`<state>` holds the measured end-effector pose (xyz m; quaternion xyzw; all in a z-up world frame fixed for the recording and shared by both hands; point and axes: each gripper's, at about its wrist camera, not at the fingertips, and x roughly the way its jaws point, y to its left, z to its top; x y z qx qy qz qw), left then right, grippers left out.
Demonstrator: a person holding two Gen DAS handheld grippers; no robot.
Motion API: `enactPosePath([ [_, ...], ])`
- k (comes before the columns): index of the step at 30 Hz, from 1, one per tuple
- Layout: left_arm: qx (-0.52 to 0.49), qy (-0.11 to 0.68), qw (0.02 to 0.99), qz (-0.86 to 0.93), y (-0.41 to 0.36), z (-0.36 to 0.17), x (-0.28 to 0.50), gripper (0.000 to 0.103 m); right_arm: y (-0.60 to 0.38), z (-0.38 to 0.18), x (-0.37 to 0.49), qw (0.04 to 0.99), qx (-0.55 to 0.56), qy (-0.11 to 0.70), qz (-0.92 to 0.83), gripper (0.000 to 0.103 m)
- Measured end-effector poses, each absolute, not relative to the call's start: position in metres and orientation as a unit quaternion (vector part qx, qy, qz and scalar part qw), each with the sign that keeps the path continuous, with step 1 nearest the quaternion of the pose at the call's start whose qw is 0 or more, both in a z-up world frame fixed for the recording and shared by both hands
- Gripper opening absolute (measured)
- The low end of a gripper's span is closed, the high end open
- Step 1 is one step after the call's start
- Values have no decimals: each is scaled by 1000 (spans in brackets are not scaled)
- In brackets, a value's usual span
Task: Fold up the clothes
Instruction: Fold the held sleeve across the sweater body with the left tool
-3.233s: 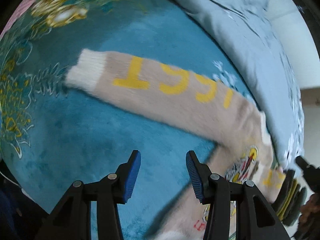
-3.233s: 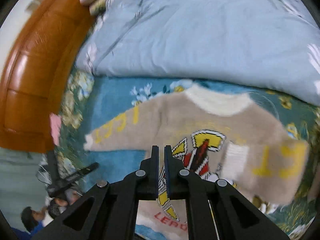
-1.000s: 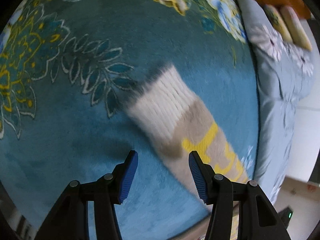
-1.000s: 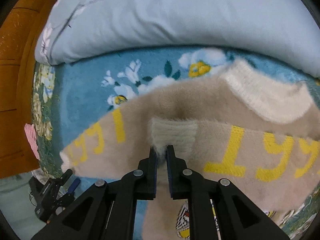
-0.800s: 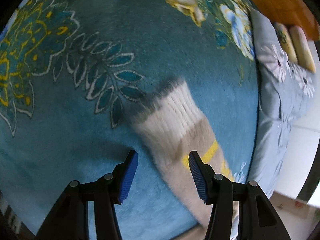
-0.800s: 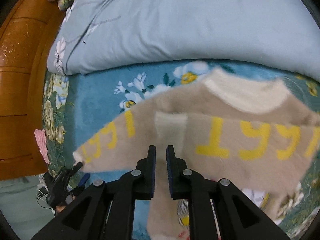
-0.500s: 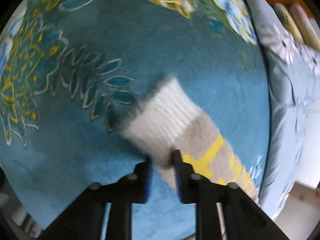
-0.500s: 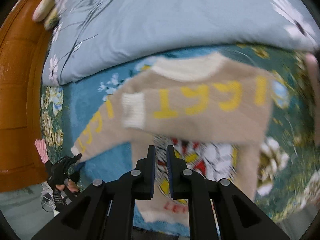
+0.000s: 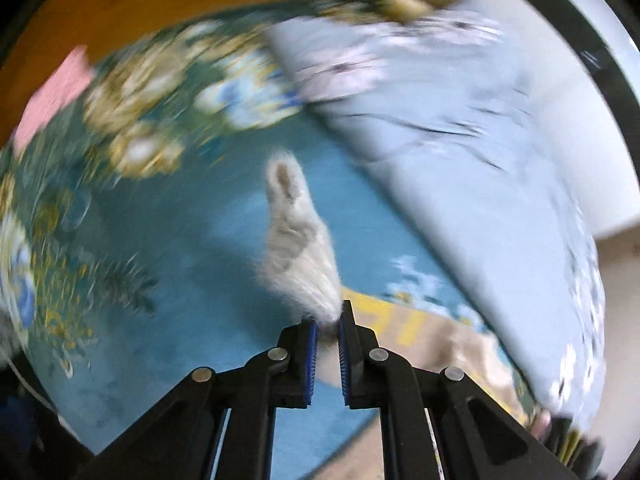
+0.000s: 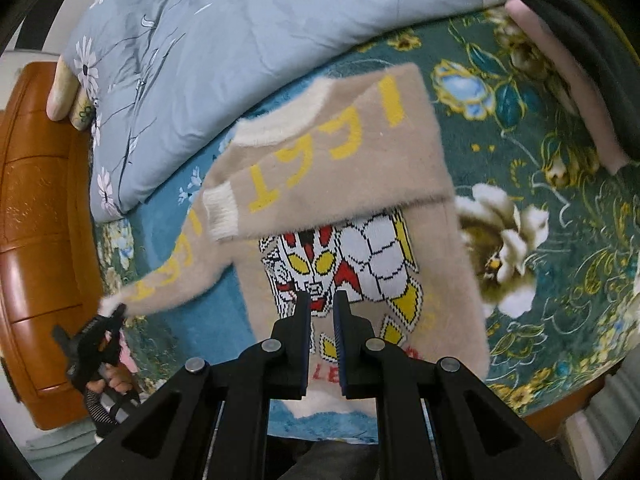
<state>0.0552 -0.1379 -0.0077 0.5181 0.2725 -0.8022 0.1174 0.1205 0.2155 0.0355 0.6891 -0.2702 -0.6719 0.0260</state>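
— Beige and fuzzy, that sweater [image 10: 360, 216]; where does it lie?

— Flat on the teal flowered bedspread [image 10: 540, 184], just beside the pale blue quilt [image 10: 224, 28]. One sleeve [image 10: 332, 160] with yellow letters is folded across the chest, its white cuff [image 10: 219, 216] lying near the other shoulder, above the cartoon hero.

— And the other sleeve?

— Stretched out toward the wooden headboard [image 10: 36, 216]. The left tool [image 9: 327, 322] is clamped on its white cuff [image 9: 296, 248], which stands up fluffy from between the blue pads; that view is blurred.

— The right tool?

— The right tool [image 10: 320, 300] hangs over the cartoon print, its fingers nearly together with a narrow gap, gripping nothing.
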Motion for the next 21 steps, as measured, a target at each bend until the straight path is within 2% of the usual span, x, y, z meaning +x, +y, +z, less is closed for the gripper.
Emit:
enactPosePath([
  [4, 510, 229, 54, -828, -74, 17, 37, 10, 230, 30, 126, 42, 685, -287, -669, 11],
  [11, 537, 142, -40, -830, 69, 26, 19, 10, 286, 18, 136, 39, 678, -314, -663, 11],
  [17, 563, 66, -96, -818, 177, 7, 22, 10, 341, 2, 152, 17, 683, -328, -652, 11],
  [21, 598, 2, -115, -793, 231, -31, 22, 10, 372, -10, 163, -2, 684, -348, -641, 11],
])
